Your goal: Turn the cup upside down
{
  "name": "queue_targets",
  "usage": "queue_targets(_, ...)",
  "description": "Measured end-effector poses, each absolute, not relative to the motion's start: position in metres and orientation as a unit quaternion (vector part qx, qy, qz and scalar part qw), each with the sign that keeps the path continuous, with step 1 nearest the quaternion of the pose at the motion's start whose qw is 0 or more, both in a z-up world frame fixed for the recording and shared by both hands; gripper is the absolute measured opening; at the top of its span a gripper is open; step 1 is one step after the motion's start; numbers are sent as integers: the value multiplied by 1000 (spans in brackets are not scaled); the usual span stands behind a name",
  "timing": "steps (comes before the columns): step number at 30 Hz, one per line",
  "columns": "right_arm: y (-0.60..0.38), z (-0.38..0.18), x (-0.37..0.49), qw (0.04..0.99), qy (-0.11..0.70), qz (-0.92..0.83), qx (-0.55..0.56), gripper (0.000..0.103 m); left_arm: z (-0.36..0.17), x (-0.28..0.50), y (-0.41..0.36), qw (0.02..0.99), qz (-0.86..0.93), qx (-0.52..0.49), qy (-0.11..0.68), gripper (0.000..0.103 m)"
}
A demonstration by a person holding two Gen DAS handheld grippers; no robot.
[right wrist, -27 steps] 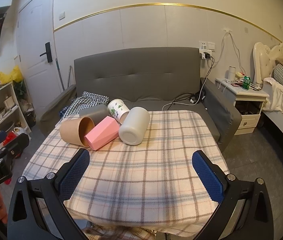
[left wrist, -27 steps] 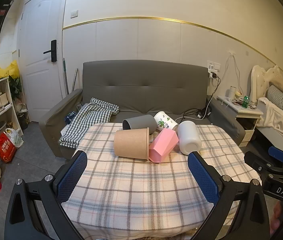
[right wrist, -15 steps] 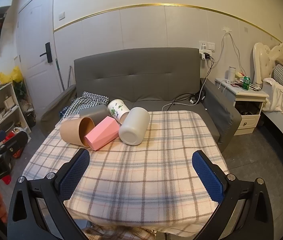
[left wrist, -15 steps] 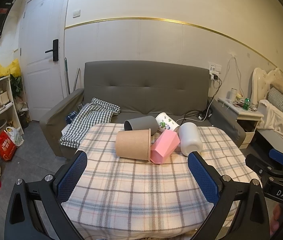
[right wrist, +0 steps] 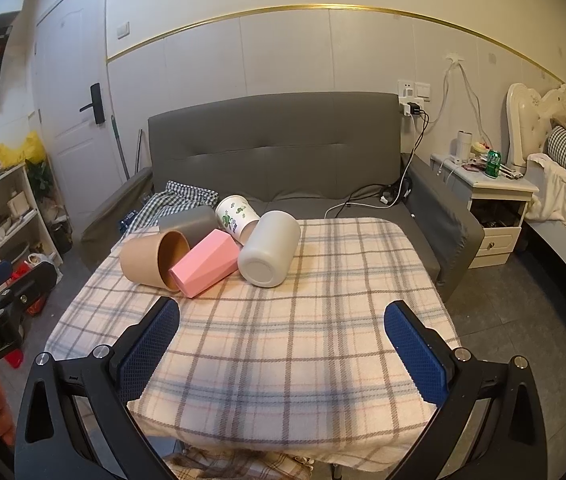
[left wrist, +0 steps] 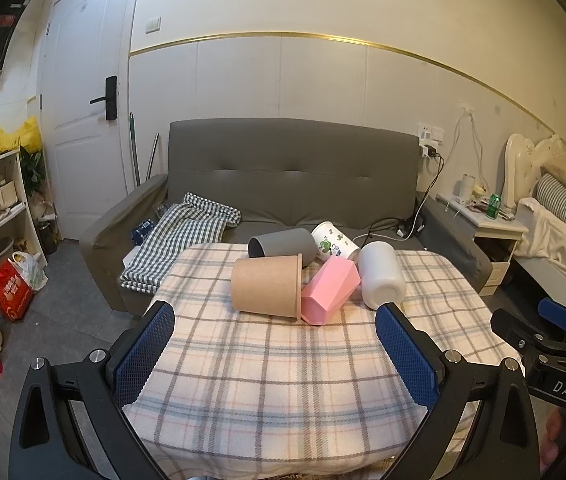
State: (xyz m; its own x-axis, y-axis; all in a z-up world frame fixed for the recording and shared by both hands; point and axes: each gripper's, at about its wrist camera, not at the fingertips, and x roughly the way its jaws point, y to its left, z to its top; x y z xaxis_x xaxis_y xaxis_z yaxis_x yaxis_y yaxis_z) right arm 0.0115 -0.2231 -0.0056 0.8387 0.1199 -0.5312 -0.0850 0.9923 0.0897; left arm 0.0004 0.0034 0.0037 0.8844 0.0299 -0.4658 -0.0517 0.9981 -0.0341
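Note:
Several cups lie on their sides in a cluster on the far part of the plaid-covered table (left wrist: pixel 275 380): a tan cup (left wrist: pixel 267 290), a pink faceted cup (left wrist: pixel 329 292), a white-grey cup (left wrist: pixel 381 276), a dark grey cup (left wrist: pixel 283 242) and a white cup with green print (left wrist: pixel 333 242). They also show in the right wrist view: tan (right wrist: pixel 151 260), pink (right wrist: pixel 205 268), white-grey (right wrist: pixel 271 248). My left gripper (left wrist: pixel 275 356) is open and empty, near the table's front, short of the cups. My right gripper (right wrist: pixel 283 348) is open and empty, over the table's front right.
A grey sofa (left wrist: pixel 291 184) with a checked cloth (left wrist: pixel 179 236) stands behind the table. A bedside cabinet (right wrist: pixel 491 204) and bed are at the right. Shelves and bags (left wrist: pixel 7 288) stand on the floor at the left.
The left wrist view has shifted slightly, with the cups sitting a little to the right and higher than before. The right gripper has not visibly moved. The cups have not moved.

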Motion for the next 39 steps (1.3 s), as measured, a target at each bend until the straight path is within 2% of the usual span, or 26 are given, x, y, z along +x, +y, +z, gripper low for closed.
queue_targets(10, -219, -11, 20, 956, 288, 55, 30, 103, -5, 14, 5, 968, 22, -22, 250, 103)
queue_targets(23, -201, -18, 102, 943, 326, 70, 17, 103, -24, 79, 23, 955, 40, -28, 291, 103)
queue_targets(30, -188, -48, 166, 931, 359, 63, 14, 103, -56, 118, 27, 943, 55, -26, 328, 103)
queue_targets(33, -184, -68, 191, 922, 384, 53, 16, 98, -69, 127, 26, 938, 57, -18, 341, 103)
queue_targets(39, -179, -96, 221, 909, 411, 61, 24, 97, -86, 137, 22, 932, 56, -13, 358, 103)
